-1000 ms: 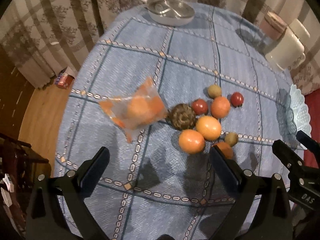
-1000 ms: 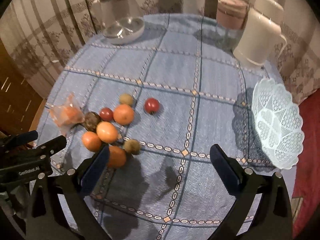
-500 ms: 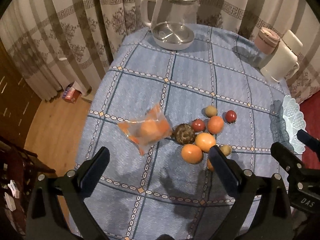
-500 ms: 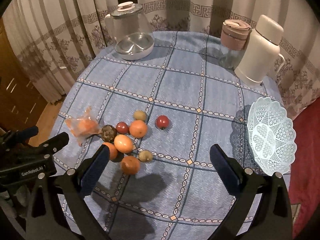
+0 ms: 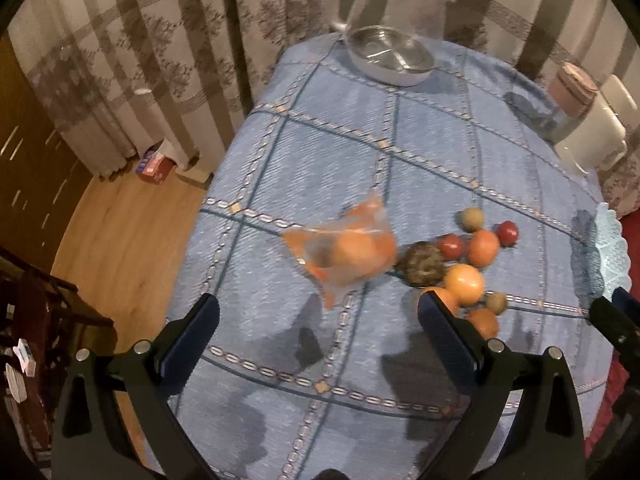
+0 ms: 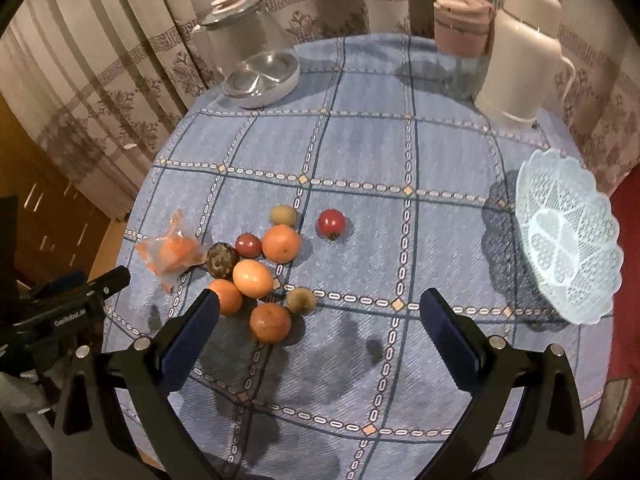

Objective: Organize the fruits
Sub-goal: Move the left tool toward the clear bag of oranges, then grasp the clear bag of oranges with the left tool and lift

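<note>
Several loose fruits lie in a cluster on the blue checked tablecloth (image 6: 360, 152): oranges (image 6: 281, 243), a yellow-orange fruit (image 6: 253, 278), two red ones (image 6: 331, 223), small brownish ones (image 6: 301, 300) and a dark scaly fruit (image 6: 222, 259). A clear bag with an orange inside (image 5: 346, 250) lies left of the cluster. The white lattice basket (image 6: 568, 236) stands at the table's right edge. My left gripper (image 5: 318, 326) is open above the near table, just short of the bag. My right gripper (image 6: 319, 320) is open, hovering near the cluster's front.
A glass kettle (image 6: 256, 52) stands at the far left of the table, a pink-lidded jar (image 6: 460, 40) and a white jug (image 6: 520, 52) at the far right. Curtains hang behind. A wooden floor and a chair (image 5: 40, 320) lie left of the table.
Both views rose and pulled back, showing more of the table, then the left gripper shifted left toward the bag. The fruits have not moved.
</note>
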Available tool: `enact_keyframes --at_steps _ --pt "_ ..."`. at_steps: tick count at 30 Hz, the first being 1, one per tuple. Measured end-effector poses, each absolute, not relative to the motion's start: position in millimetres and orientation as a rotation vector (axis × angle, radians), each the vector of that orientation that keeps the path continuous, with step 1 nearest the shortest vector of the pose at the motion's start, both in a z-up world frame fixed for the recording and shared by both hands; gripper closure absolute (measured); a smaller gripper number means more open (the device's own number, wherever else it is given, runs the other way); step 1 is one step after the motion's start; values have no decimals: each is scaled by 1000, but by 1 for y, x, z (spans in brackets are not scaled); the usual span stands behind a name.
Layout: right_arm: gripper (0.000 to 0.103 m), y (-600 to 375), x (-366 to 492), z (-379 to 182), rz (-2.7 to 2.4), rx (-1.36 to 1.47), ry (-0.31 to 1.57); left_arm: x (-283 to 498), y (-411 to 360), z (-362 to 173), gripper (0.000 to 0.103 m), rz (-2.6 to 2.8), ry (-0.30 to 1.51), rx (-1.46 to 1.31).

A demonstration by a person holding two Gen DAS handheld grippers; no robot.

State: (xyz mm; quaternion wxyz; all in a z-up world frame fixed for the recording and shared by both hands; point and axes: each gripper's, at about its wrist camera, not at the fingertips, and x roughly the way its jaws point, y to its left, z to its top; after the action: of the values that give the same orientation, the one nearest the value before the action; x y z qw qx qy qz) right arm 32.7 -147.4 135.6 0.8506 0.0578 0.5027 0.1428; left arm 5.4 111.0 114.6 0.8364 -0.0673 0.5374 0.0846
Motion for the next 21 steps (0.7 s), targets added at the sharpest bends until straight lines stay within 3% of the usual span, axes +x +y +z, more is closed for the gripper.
enact_keyframes --at_steps 21 --pt "2 -126 37 110 376 151 1159 73 110 53 5 -14 1172 -30"
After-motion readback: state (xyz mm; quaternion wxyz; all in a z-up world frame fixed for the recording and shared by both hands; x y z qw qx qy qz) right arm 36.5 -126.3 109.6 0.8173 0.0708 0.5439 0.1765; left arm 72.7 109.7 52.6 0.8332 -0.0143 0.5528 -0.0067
